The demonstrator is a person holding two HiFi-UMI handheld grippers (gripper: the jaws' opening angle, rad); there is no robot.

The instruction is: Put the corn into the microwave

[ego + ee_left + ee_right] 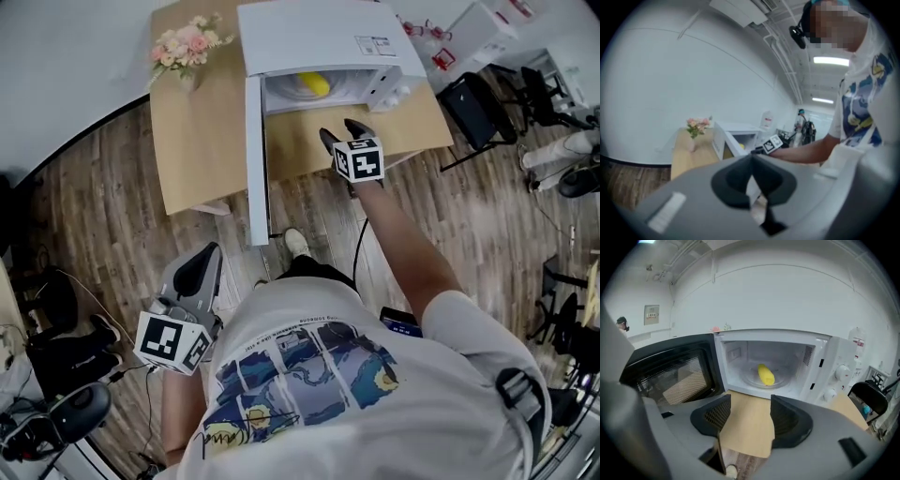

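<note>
a pink flower bunch (190, 45) stands at the far left corner of the tan worktop (206, 159). the boxy white microwave (319, 33) has its dark-windowed door (255, 159) swung wide open. the smooth yellow corn (765, 375) lies on the round glass turntable (749, 379) inside, straight ahead of the right claw (750, 416), whose ribbed jaws stand apart and empty. the left claw (751, 180) is closed on nothing, well apart.

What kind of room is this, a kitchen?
Probably not: it looks like an office or lab space. The microwave stands on a table with flowers, and a chair and boxes stand nearby.
</note>
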